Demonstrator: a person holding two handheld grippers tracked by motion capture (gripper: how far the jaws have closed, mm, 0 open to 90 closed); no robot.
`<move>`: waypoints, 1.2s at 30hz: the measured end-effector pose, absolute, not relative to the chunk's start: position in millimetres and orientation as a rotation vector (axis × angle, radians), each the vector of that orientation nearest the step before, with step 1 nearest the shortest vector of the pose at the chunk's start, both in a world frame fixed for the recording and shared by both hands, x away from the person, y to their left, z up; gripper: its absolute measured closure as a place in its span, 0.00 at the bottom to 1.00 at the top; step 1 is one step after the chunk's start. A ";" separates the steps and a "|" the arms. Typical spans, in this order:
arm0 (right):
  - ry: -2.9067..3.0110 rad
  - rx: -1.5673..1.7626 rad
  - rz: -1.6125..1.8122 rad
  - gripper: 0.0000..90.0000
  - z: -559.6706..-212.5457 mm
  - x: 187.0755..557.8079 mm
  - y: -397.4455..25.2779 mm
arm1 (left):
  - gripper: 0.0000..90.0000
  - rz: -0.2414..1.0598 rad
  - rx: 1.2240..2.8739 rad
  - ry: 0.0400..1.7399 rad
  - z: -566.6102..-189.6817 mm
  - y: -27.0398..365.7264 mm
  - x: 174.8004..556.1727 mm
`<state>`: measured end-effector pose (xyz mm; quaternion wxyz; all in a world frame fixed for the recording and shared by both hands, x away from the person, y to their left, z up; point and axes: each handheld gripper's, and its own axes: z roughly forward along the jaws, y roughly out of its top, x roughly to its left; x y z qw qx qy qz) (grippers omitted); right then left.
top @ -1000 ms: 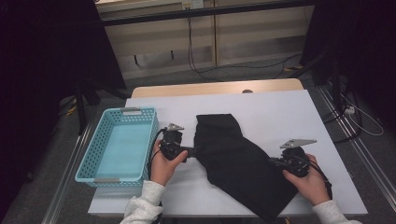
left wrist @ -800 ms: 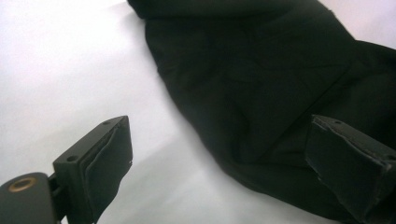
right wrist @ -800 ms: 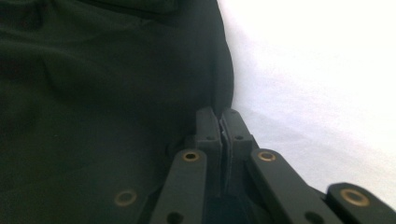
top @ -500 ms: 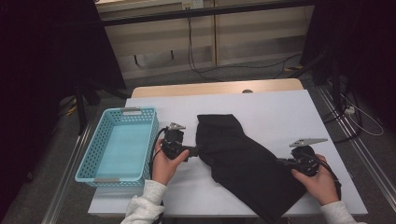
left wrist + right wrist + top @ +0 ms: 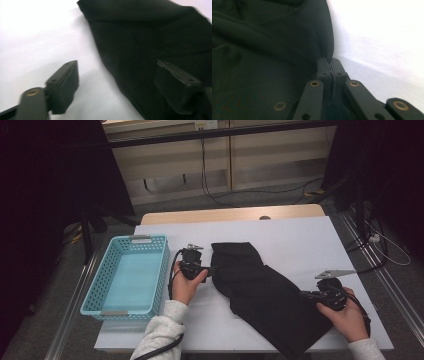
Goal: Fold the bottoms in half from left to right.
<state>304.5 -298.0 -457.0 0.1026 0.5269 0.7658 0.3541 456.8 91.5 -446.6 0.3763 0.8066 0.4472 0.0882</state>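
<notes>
A black cloth (image 5: 267,292) lies folded and slanted across the white table (image 5: 300,240), from the middle toward the front right. My left gripper (image 5: 210,269) is at the cloth's left edge. In the left gripper view it (image 5: 125,85) stands open, one jaw over bare table, the other over the cloth (image 5: 155,42). My right gripper (image 5: 306,295) is at the cloth's right edge near the front. In the right gripper view it (image 5: 329,68) is shut on the cloth's edge (image 5: 274,50).
A light blue plastic basket (image 5: 129,275) sits with nothing inside it at the table's left side, close to my left hand. Cables run on the floor beyond the table (image 5: 260,195). Bare white table lies at the far right and back.
My right gripper has pulled the cloth's edge to the right and toward the front, stretching the cloth out. My left gripper has stayed at the cloth's left edge.
</notes>
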 end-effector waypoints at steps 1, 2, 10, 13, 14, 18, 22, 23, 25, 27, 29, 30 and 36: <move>2.262 1.552 1.043 0.98 -456.9 304.2 -297.8 | 0.27 0.211 2.068 1.149 -448.0 90.9 460.3; 2.264 1.549 1.042 0.98 -456.8 304.0 -297.4 | 0.28 0.230 2.066 1.164 -450.0 88.9 464.0; 2.268 1.545 1.048 0.98 -457.0 303.8 -296.8 | 0.51 0.202 2.087 1.167 -454.4 78.5 475.3; 2.276 1.535 1.053 0.98 -457.2 303.5 -296.0 | 0.68 0.201 2.091 1.159 -454.8 74.6 475.1; 2.277 1.533 1.054 0.98 -457.2 303.5 -295.7 | 0.72 0.208 2.095 1.162 -454.5 73.6 475.1; 2.290 1.524 1.053 0.98 -456.9 304.1 -294.6 | 0.88 0.160 2.077 1.196 -453.5 77.0 479.9; 2.299 1.527 1.060 0.98 -456.7 305.4 -295.5 | 0.95 0.162 2.037 1.225 -448.4 80.3 484.8; 2.302 1.526 1.060 0.98 -456.5 305.6 -295.8 | 0.95 0.164 2.018 1.233 -447.2 82.5 486.2; 2.306 1.525 1.063 0.98 -456.5 306.0 -296.5 | 0.95 0.191 1.989 1.243 -446.0 86.3 487.3; 2.307 1.522 1.061 0.98 -456.5 306.2 -296.0 | 0.95 0.212 1.956 1.267 -444.2 92.8 488.2; 2.311 1.514 1.062 0.98 -456.3 306.6 -294.8 | 0.95 0.227 1.923 1.296 -442.6 100.1 487.9; 2.310 1.507 1.060 0.98 -456.4 307.0 -294.1 | 0.95 0.240 1.916 1.309 -442.0 103.8 487.2; 2.314 1.494 1.068 0.98 -457.2 311.0 -286.0 | 0.95 0.261 1.871 1.357 -444.8 122.6 476.4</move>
